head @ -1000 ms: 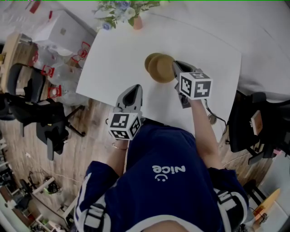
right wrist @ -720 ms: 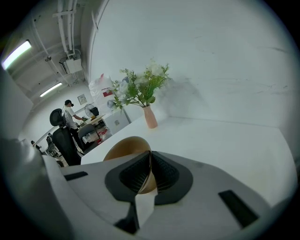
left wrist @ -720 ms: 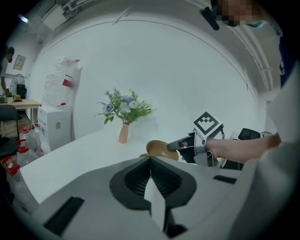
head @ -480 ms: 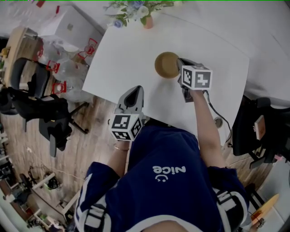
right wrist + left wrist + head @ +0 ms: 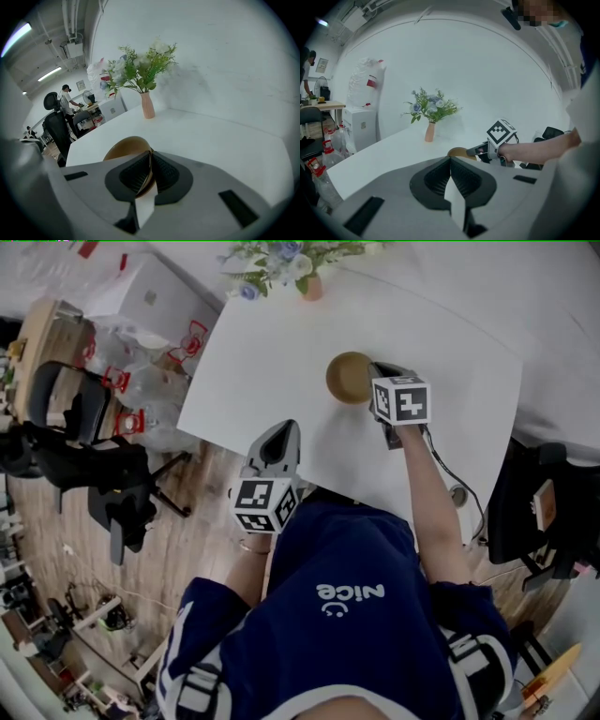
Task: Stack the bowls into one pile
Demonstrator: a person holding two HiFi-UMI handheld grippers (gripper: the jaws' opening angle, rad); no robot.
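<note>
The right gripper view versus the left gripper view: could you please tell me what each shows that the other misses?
Only the right gripper view shows the right gripper shut on the rim of the brown bowl. Only the left gripper view shows the left gripper, shut and empty, and the marker cube on the right one. Both show the bowl, the flower vase and the white table.
</note>
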